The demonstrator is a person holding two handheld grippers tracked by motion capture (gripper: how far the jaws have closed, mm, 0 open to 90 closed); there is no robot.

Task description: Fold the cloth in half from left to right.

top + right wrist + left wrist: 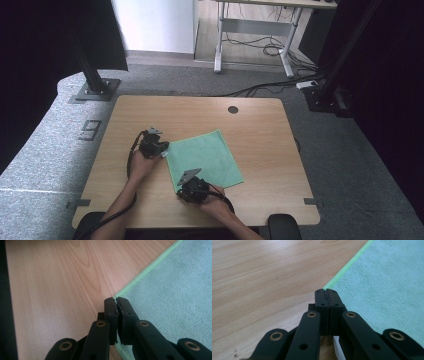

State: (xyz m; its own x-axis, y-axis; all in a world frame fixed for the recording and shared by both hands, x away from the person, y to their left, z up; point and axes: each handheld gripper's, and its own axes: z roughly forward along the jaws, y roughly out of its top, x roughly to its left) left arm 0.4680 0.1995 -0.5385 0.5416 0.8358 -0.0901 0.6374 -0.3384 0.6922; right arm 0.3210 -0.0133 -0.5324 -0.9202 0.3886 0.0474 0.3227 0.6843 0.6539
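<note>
One green cloth (205,158) lies flat on the wooden counter (260,125), a little toward the person's side of the middle and turned at a slight angle to the counter's edges; its four corners show in the high view, and a brighter green hem runs round it; two grippers are at work on it, one in each hand, so two hands and two forearms come in from the bottom of the high view; the left gripper (163,155) sits at the cloth's left corner, the one on the far side of that edge, and the right gripper (181,192) sits at the near left corner, close to the counter's front edge; in the left gripper view the two black jaws are pressed together with the cloth's corner (327,287) right at their tips, the hem (347,267) running away up and to the right; in the right gripper view the two jaws are likewise closed tight, with a corner of the cloth (160,302) pinched between their toothed pads and the hem showing again below them; one round dark grommet (233,109) is set in the counter near its far edge, well apart from the cloth; one cable trails back from each gripper, two in all
</note>
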